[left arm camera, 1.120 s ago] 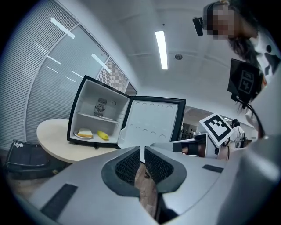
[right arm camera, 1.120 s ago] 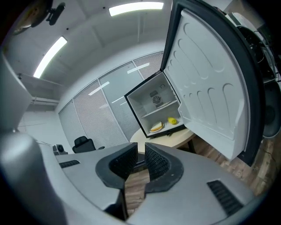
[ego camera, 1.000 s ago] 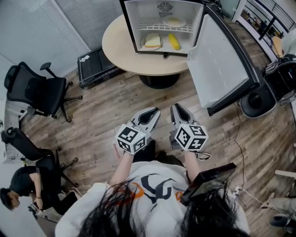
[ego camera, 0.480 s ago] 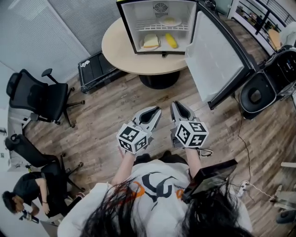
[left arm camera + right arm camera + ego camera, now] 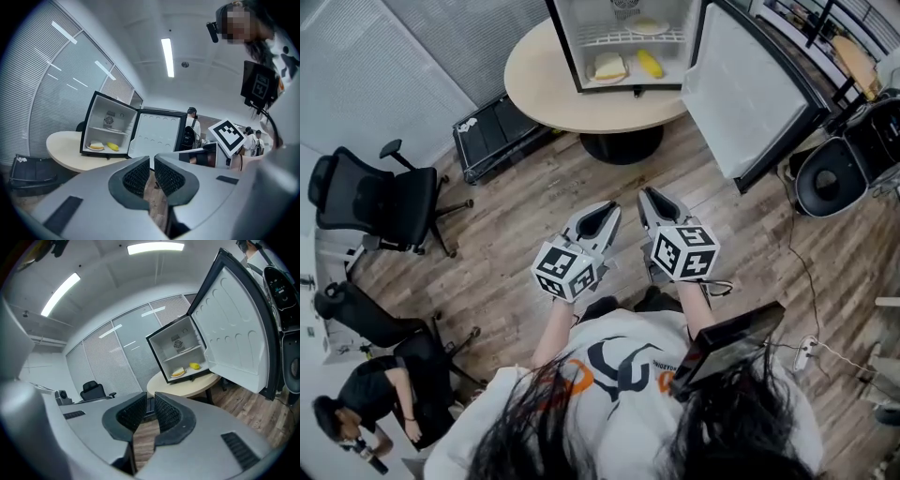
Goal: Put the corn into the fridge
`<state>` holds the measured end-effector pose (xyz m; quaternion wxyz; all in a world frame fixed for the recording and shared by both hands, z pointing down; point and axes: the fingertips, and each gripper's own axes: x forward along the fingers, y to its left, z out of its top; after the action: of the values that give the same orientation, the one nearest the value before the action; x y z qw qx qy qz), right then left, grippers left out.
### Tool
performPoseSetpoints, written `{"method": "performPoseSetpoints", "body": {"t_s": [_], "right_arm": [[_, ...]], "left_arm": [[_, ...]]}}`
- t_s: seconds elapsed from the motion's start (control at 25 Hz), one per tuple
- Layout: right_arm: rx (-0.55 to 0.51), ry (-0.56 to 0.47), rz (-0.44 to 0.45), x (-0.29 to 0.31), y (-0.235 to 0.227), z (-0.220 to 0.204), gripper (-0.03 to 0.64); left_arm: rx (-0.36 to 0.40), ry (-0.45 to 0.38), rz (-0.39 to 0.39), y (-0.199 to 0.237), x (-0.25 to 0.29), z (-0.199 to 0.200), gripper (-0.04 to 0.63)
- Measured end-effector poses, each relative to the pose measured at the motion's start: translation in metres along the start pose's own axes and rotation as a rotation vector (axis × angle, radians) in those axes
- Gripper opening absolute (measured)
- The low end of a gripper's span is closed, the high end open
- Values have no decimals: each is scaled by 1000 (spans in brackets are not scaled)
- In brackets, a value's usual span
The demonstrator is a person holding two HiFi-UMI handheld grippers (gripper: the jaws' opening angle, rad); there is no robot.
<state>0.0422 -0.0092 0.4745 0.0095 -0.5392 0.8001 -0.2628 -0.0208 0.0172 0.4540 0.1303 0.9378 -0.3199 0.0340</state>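
Corn (image 5: 649,63) lies in open fridge (image 5: 581,37); left tongs (image 5: 609,208) and right tongs (image 5: 647,195) pressed together, empty.

The left gripper (image 5: 604,210) and right gripper (image 5: 649,196) have drifted a little across the floor in front of the fridge (image 5: 569,47), side by side as they went. Nearer or farther, I can't tell.

A small fridge (image 5: 566,42) stands on a round table (image 5: 548,89) with its door (image 5: 750,94) wide open. The yellow corn (image 5: 649,64) lies inside at the bottom, just beside a sandwich (image 5: 609,66). The left gripper (image 5: 608,209) and right gripper (image 5: 646,195) hang side by side over the wood floor (image 5: 506,244), well apart from the table. A black chair (image 5: 380,197) stands at the left.
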Motion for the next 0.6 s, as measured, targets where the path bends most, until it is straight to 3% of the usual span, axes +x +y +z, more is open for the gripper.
{"method": "performPoseSetpoints", "body": {"t_s": [0.6], "right_arm": [[26,3,-59,0,42,-28,61]], "left_arm": [[-6,-11,-68,14,-44,-4,40]]}}
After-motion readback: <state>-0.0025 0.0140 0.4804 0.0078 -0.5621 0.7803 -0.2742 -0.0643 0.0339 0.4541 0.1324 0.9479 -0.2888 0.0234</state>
